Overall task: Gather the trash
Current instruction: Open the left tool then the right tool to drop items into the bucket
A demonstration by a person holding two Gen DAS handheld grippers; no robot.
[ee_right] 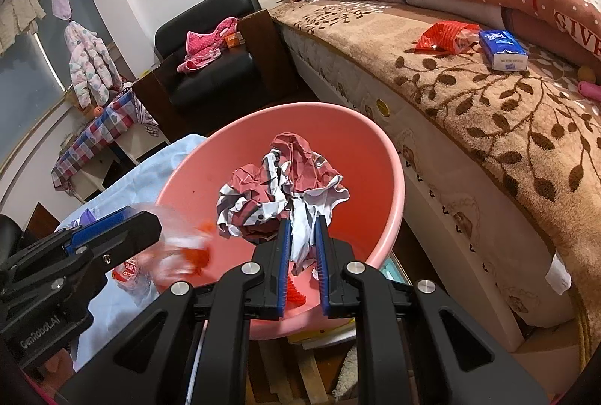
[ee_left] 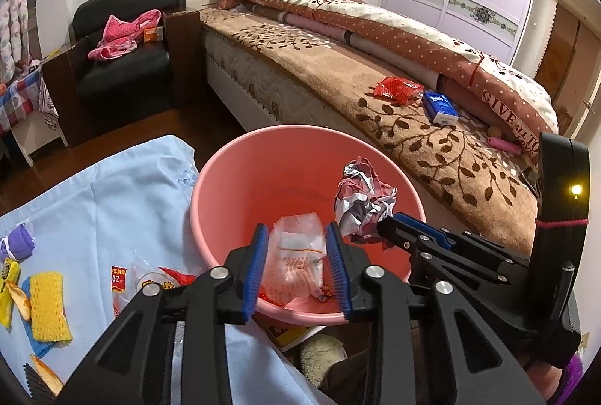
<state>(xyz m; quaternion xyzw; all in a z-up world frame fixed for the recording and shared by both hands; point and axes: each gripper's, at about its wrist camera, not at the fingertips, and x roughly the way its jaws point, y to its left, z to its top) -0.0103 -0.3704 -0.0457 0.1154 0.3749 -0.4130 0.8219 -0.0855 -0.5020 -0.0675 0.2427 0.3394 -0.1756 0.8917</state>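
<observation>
Over the pink basin, the left claw stood apart, a clear plastic bag loose between its pads. The right claw was clamped on a crumpled red-and-white wrapper above the same basin, beside the bed.

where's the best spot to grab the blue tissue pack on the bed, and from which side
Grip the tissue pack across its two long sides near the middle, coming down from above. It lies flat on the bed cover, so only the top and sides are free. The red wrapper lies close beside one end, so avoid that end.
</observation>
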